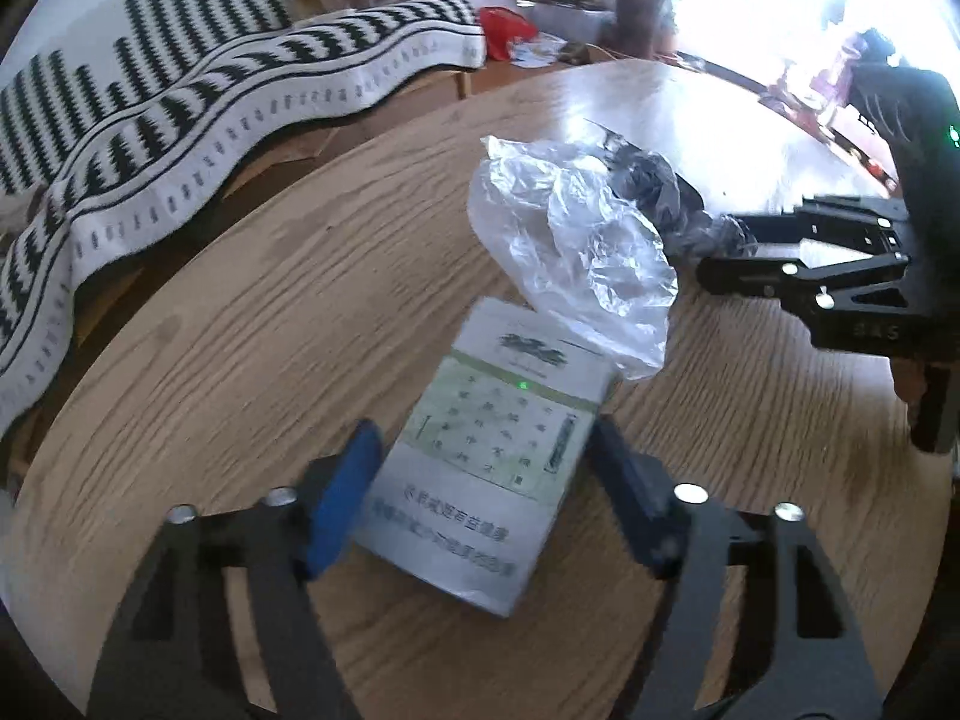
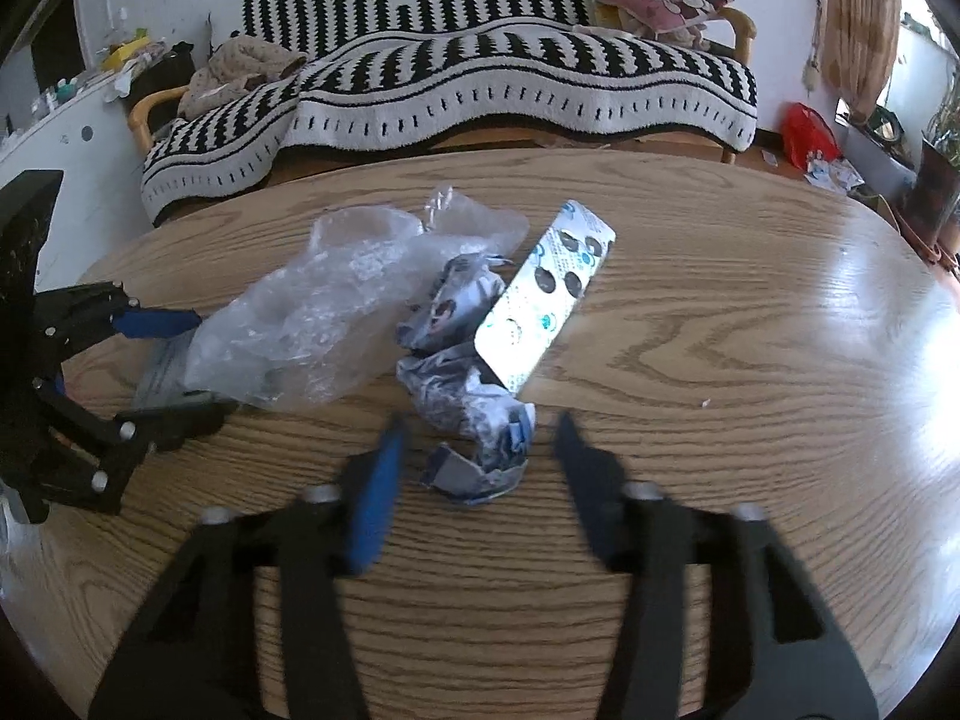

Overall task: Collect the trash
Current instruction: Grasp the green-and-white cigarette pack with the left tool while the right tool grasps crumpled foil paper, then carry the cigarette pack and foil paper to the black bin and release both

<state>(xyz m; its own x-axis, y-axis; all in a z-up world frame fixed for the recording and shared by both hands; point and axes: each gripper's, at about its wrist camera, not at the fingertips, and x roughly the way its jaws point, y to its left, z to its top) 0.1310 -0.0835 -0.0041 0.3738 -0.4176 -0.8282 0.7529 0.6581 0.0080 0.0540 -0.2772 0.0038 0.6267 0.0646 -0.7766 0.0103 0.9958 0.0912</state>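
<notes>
Trash lies in a loose cluster on the round wooden table (image 2: 690, 360), spread between your two tongs. Furthest left, your left gripper (image 1: 480, 468) has its jaws spread wide on either side of a flat white carton (image 1: 480, 456) printed with green text; the blue pad sits just beside the carton's left edge and the dark pad just beside its right edge, and you cannot tell whether either pad touches it. Just beyond the carton's far end, a crumpled clear plastic bag (image 1: 576, 240) overlaps its corner. To the right of that bag sits a wad of crumpled grey-blue paper (image 2: 468, 384), with a silver blister pack (image 2: 546, 306) leaning across its far right side. Your right gripper (image 2: 480, 456) is open, holding nothing, its fingers flanking the near end of the paper wad without clearly touching it. Behind the table, a sofa under a black-and-white patterned blanket (image 2: 510, 78) fills the background.
</notes>
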